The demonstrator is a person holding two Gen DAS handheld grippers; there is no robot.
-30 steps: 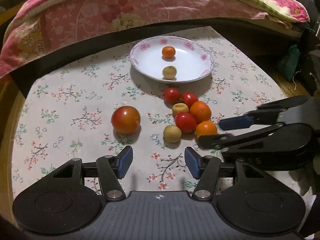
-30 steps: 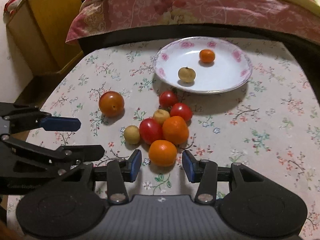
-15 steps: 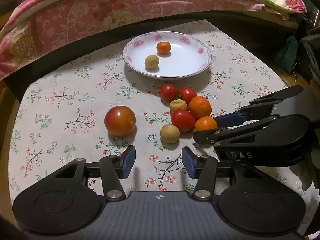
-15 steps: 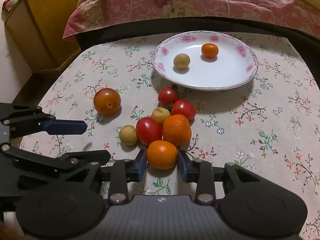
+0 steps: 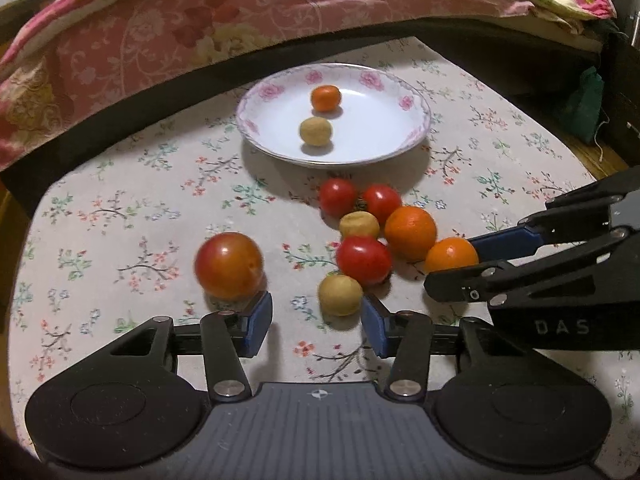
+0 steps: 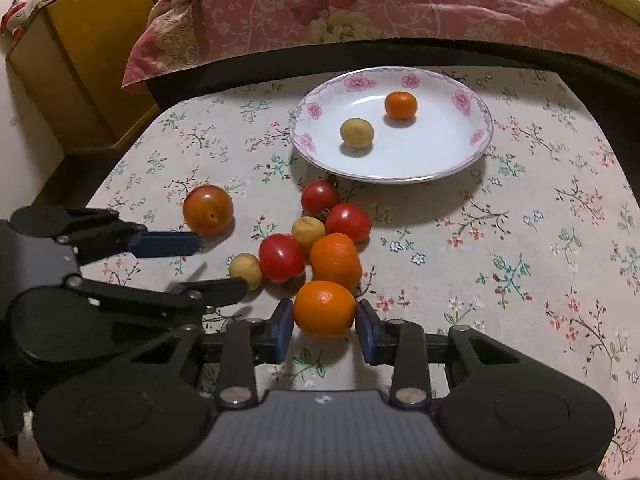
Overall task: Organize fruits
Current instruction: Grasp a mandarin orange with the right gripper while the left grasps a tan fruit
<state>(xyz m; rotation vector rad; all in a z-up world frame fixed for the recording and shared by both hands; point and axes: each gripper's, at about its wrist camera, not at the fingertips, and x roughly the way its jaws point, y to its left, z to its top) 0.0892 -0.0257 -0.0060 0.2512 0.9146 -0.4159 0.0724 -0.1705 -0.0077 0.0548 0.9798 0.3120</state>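
A white plate [image 5: 372, 120] [image 6: 420, 144] with a pink flower rim holds a small orange [image 5: 326, 98] and a tan fruit [image 5: 316, 131]. In front of it lies a cluster of red tomatoes, tan fruits and oranges. My right gripper [image 6: 323, 332] is shut on the nearest orange [image 6: 324, 308], which rests on the cloth. The jaws of my left gripper [image 5: 316, 322] are closing, and a tan fruit [image 5: 340, 294] sits just ahead of its right pad, untouched. A large tomato [image 5: 229, 266] stands by the left pad.
The table has a floral cloth [image 6: 520, 260]. Behind it runs a bed with a pink quilt [image 5: 200, 32]. A yellow cabinet [image 6: 80, 72] stands at the left, and a green bag [image 5: 582, 108] hangs off the right edge.
My right gripper has closed its pads onto the nearest orange. My left gripper has come forward and down toward the tan fruit while its jaws narrowed.
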